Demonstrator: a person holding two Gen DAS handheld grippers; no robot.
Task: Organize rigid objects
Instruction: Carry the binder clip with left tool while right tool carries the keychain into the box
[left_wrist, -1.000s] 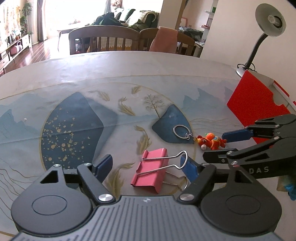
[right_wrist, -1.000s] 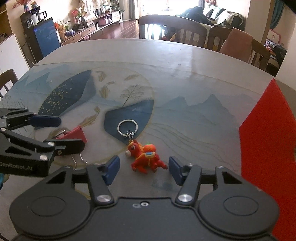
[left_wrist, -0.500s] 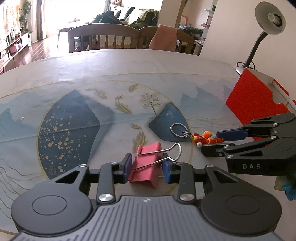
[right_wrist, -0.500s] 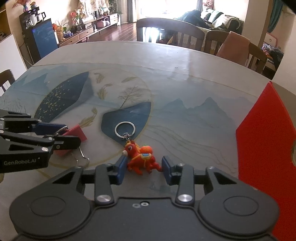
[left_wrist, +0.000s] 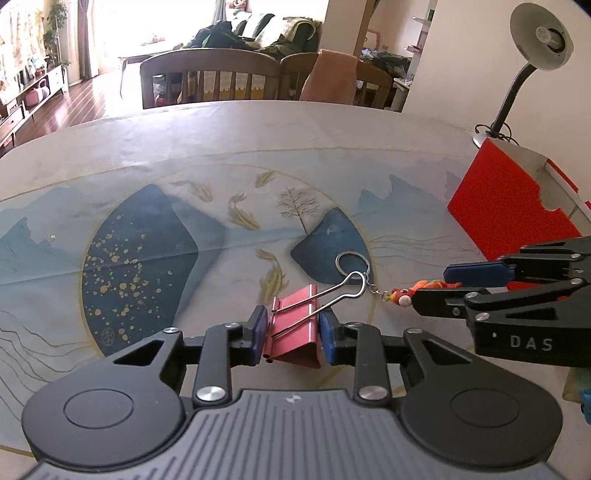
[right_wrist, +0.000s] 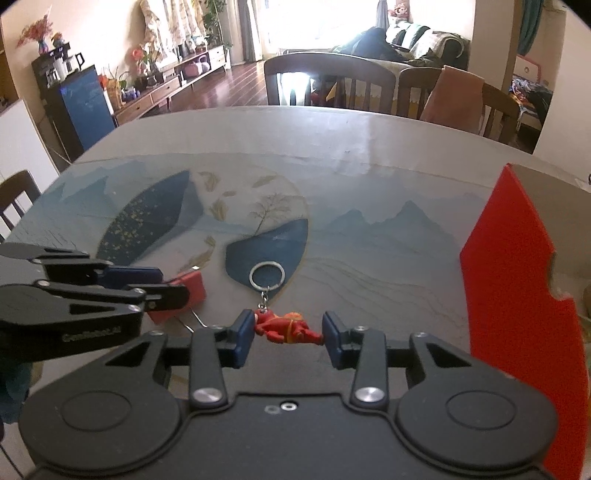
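Two simultaneous grasps, just completed. The left gripper (left_wrist: 291, 332), wide open a second ago with the pink binder clip (left_wrist: 295, 328) lying loose between its jaws, is now seen with the jaws closed against the clip's two sides; the clip's wire handle points far and to the right. The right gripper (right_wrist: 288, 338) has likewise been closed from a wide opening onto the red toy keychain (right_wrist: 286, 328), whose metal ring (right_wrist: 266, 275) lies on the tabletop (right_wrist: 369, 147) just beyond it. Both objects remain low at the near edge of the tabletop; whether either has been lifted clear cannot be told. The red box (right_wrist: 517, 295) stands at the right, well apart from the clip and nearer the keychain. Both items are judged secured and ready to be carried, probably to the box.
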